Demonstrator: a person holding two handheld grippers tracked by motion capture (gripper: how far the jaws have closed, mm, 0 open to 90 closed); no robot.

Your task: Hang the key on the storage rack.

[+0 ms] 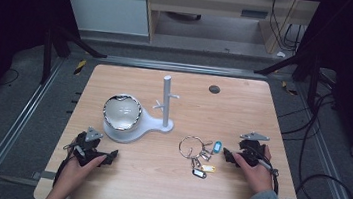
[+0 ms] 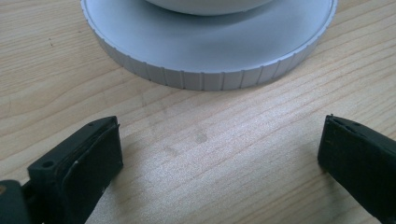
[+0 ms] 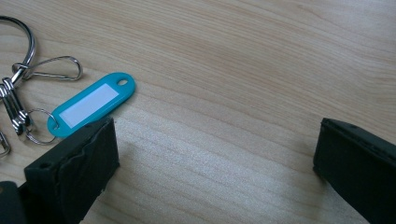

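A metal key ring with several clips and coloured tags lies on the wooden table, right of centre. Its teal tag lies just beyond the left jaw in the right gripper view. My right gripper rests on the table just right of the tags, open, with bare wood between its jaws. My left gripper rests near the front left, open and holding nothing. It points at the ribbed grey base of a white stand that carries a shiny bowl.
The stand has an upright post with short pegs. A small dark round insert sits near the table's far edge. Black cables trail on the floor to the right. Metal frame rails run along both sides.
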